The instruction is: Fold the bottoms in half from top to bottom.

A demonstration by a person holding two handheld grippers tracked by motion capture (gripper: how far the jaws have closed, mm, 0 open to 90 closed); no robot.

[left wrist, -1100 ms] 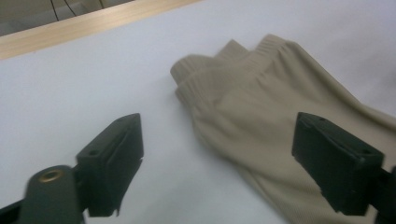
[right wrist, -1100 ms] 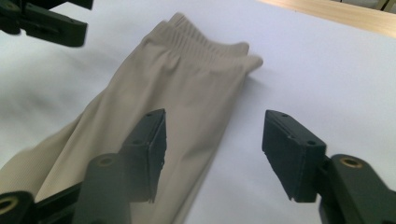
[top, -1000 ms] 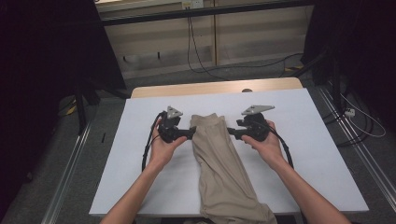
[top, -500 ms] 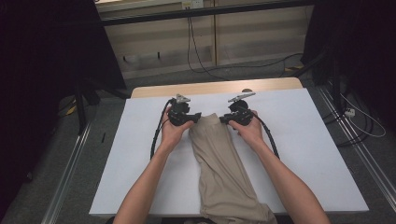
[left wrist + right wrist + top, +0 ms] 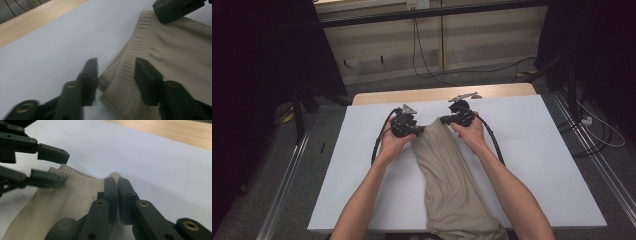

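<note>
A beige garment (image 5: 452, 175) lies lengthwise on the white table (image 5: 537, 165), its near end hanging over the front edge. At its far left corner my left gripper (image 5: 421, 131) stands open, the two jaws astride the ribbed hem (image 5: 130, 53) without closing on it. My right gripper (image 5: 444, 120) is at the far right corner, shut on the garment's edge (image 5: 113, 175), with cloth bunched up around its jaws. The left gripper view also shows the right gripper's jaw tip (image 5: 175, 10) resting on the cloth. In the right gripper view, the left gripper's open fingers (image 5: 51, 152) appear at the left.
A wooden strip (image 5: 437, 94) runs along the table's far edge. Black cables (image 5: 379, 142) trail from both grippers across the white surface. Metal rails (image 5: 287, 195) flank the table, and loose cables (image 5: 602, 135) lie on the floor to the right.
Both grippers have moved away from me and closer together, drawing the garment's far end narrower. The hands now sit nearer the wooden strip.
</note>
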